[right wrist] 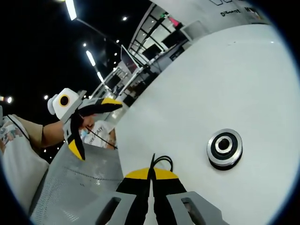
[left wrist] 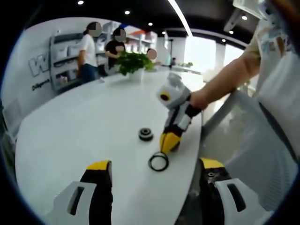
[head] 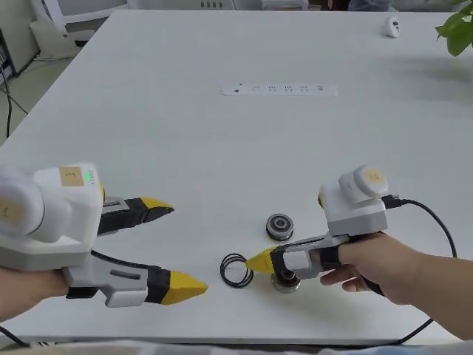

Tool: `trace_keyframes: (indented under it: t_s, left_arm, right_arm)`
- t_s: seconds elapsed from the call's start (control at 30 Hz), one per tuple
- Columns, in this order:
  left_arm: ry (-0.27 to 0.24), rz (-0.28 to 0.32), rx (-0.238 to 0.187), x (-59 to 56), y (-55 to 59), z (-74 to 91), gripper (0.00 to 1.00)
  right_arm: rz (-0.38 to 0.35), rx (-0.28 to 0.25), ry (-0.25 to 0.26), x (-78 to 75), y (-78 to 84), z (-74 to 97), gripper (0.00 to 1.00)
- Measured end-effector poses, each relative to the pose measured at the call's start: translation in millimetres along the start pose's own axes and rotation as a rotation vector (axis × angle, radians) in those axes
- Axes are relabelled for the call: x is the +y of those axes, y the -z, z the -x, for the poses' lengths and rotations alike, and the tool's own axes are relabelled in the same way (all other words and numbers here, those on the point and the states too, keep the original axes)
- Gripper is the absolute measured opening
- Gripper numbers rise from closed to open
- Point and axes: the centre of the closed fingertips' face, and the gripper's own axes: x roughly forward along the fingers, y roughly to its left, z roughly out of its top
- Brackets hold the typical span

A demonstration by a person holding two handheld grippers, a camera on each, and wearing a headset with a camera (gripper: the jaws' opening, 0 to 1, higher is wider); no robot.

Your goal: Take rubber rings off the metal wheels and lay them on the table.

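Rubber rings (head: 235, 270) lie on the table (head: 222, 148), the right gripper (head: 255, 261) with its jaws pinching one as it is laid down; the left gripper (head: 188, 247) has its jaws spread. Next: let go, then strip the farther wheel (head: 280, 225)

The broad white counter (head: 185, 133) in front of me carries little. Far across it lies a long white power strip (head: 279, 89), and near the far right corner a small white object (head: 392, 27) I cannot make out. Close to me a round metal wheel with a black rubber band (head: 280, 225) lies flat. Nearer still, thin black rubber rings (head: 236, 269) lie in overlapping loops, just beside a second metal wheel (head: 285, 282), partly hidden.
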Motion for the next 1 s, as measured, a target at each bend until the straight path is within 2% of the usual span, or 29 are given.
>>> trace_keyframes:
  t_s: [0.27,0.63,0.73,1.0]
  left_arm:
    - [0.009,-0.001,0.002,-3.1,-0.5,-2.1,0.76]
    - [0.010,-0.002,0.007,-4.6,-0.6,-0.3,0.76]
    - [0.008,-0.001,0.007,-4.2,-1.0,-0.3,0.75]
    - [0.010,-0.002,0.008,-2.1,-3.3,-1.9,0.75]
  right_arm:
    - [0.025,0.002,0.023,-3.2,0.1,0.8,0.01]
    - [0.086,0.011,0.049,-1.6,-1.3,2.0,0.13]
    - [0.091,0.004,0.057,-3.5,-2.6,4.7,0.16]
    - [0.095,-0.060,0.073,-4.6,-17.8,19.1,0.19]
